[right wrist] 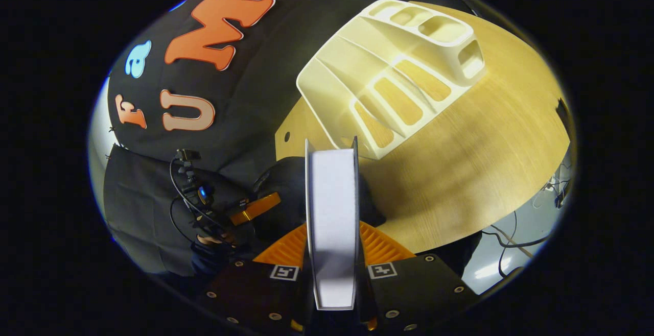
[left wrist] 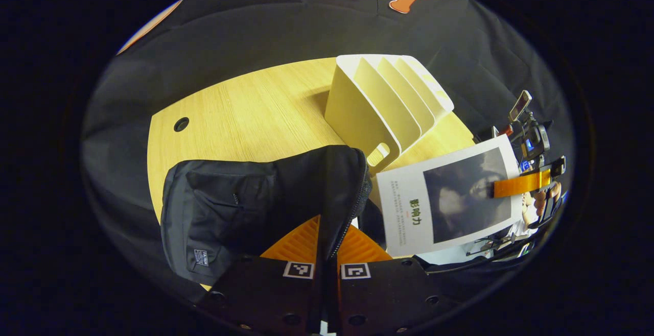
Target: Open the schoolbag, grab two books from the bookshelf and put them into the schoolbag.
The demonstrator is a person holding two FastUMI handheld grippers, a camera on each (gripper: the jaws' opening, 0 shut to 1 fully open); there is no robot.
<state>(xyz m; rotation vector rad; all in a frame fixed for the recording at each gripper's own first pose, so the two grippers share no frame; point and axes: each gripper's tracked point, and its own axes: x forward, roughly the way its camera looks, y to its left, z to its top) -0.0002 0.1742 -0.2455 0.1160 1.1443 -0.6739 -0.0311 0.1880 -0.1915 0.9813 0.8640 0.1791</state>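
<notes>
A black schoolbag (left wrist: 240, 198) lies on the wooden table (left wrist: 245, 111). My left gripper (left wrist: 327, 262) is shut on the zip edge of its raised flap and holds the mouth open. Just right of that mouth a white book with a grey picture (left wrist: 449, 198) hangs tilted, pinched at its far edge by my right gripper (left wrist: 521, 185). In the right gripper view the same book (right wrist: 333, 198) stands edge-on between my right gripper's (right wrist: 333, 234) fingers, above the dark bag (right wrist: 286, 188). The left gripper (right wrist: 255, 208) shows to its left. The white slotted bookshelf (left wrist: 383, 106) (right wrist: 393, 70) stands behind with nothing in its slots.
A round cable hole (left wrist: 181, 124) sits near the table's far left corner. A hand (right wrist: 209, 241) holds the left gripper beside the bag. Cables (right wrist: 511, 244) trail on the floor beyond the table edge. Bare tabletop (right wrist: 485, 147) stretches right of the bookshelf.
</notes>
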